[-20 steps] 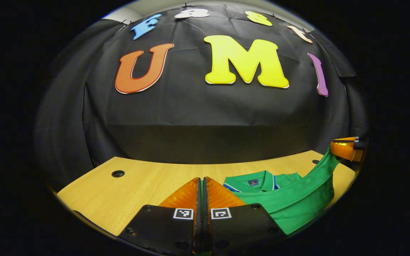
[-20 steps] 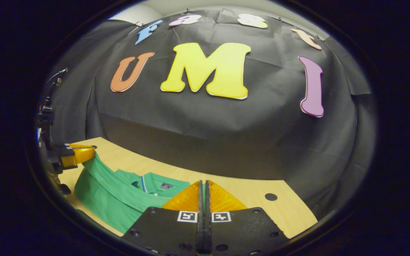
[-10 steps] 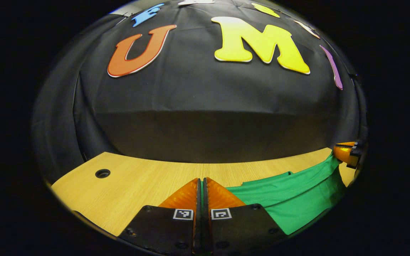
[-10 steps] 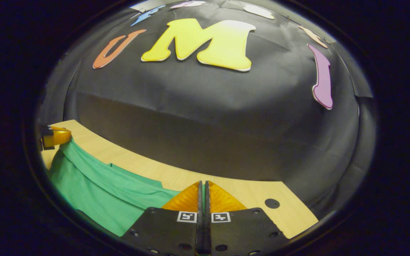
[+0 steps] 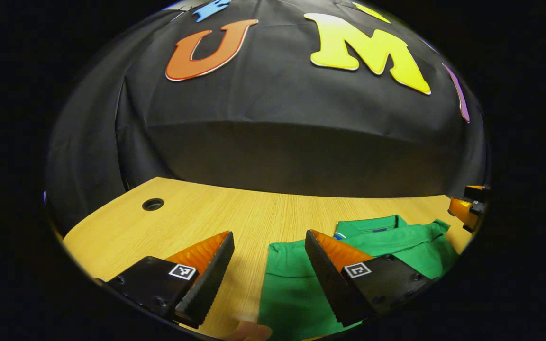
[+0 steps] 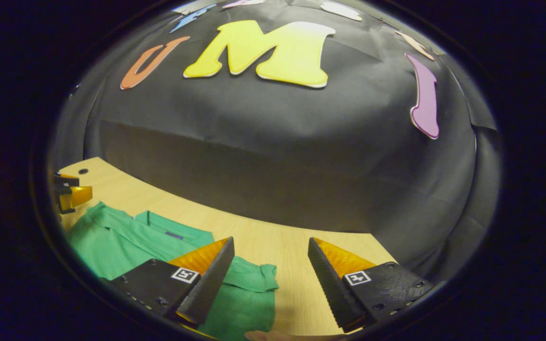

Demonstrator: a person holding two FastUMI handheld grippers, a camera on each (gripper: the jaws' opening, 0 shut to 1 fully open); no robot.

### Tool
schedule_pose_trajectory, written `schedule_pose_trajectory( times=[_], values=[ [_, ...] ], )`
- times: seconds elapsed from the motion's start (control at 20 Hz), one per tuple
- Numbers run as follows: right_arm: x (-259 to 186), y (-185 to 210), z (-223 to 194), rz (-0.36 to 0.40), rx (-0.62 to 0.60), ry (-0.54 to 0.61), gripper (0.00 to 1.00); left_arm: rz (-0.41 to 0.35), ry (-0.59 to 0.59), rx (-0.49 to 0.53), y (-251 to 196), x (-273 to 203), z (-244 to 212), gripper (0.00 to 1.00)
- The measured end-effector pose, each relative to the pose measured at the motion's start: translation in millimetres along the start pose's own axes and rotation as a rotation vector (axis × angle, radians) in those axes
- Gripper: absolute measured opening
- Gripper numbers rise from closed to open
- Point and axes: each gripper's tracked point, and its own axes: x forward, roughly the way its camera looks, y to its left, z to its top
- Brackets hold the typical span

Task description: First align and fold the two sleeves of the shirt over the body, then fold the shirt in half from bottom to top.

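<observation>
The green polo shirt [image 5: 296, 284] lies folded flat on the wooden table [image 5: 197, 222], its collar [image 5: 370, 226] at the far end. My left gripper [image 5: 268, 234] hovers open just above the shirt's left edge, holding nothing. The right gripper [image 5: 465, 208] shows at the far right edge, past the shirt. In the right gripper view the shirt [image 6: 121, 241] spreads to the left, with one corner [image 6: 254, 279] under my open right gripper [image 6: 271, 240]. The left gripper [image 6: 71, 194] sits at the far left, beyond the shirt. Both are apart from the cloth.
A round cable hole [image 5: 152, 204] is in the table's far left corner, also seen as the hole [image 6: 83, 171] in the right gripper view. The black booth wall [image 5: 277, 151] rises right behind the table's far edge. A fingertip [image 5: 249, 331] shows at the bottom.
Both grippers were shut on the shirt's bottom edge, carrying it up and over toward the collar. Now both have opened, let go, and the folded shirt rests on the table.
</observation>
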Motion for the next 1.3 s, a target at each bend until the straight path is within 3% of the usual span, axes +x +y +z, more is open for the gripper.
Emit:
schedule_pose_trajectory(
  times=[0.1, 0.25, 0.55, 0.9, 1.15, 1.3],
  values=[
    [-27, -2, 9, 0.026, -0.001, 0.001, 0.95, -0.03, 0.013, -0.021, -5, -20, -5, 0.95],
    [-79, -3, 24, 0.06, 0.038, -0.003, 0.95, -0.015, 0.004, -0.014, -2, -60, 0, 0.95],
    [-207, -12, 54, 0.104, 0.024, -0.105, 0.95, -0.006, -0.072, -0.002, -9, -166, 34, 0.95],
    [-333, -30, 79, 0.099, 0.082, -0.235, 0.97, -0.039, -0.122, 0.077, -35, -280, 49, 0.95],
    [-411, -27, 68, 0.14, 0.1, -0.298, 0.98, -0.082, -0.204, 0.106, -63, -354, 48, 0.94],
    [-438, -43, 55, 0.112, 0.115, -0.328, 0.95, -0.074, -0.307, 0.109, -69, -391, 54, 0.94]
  ],
)
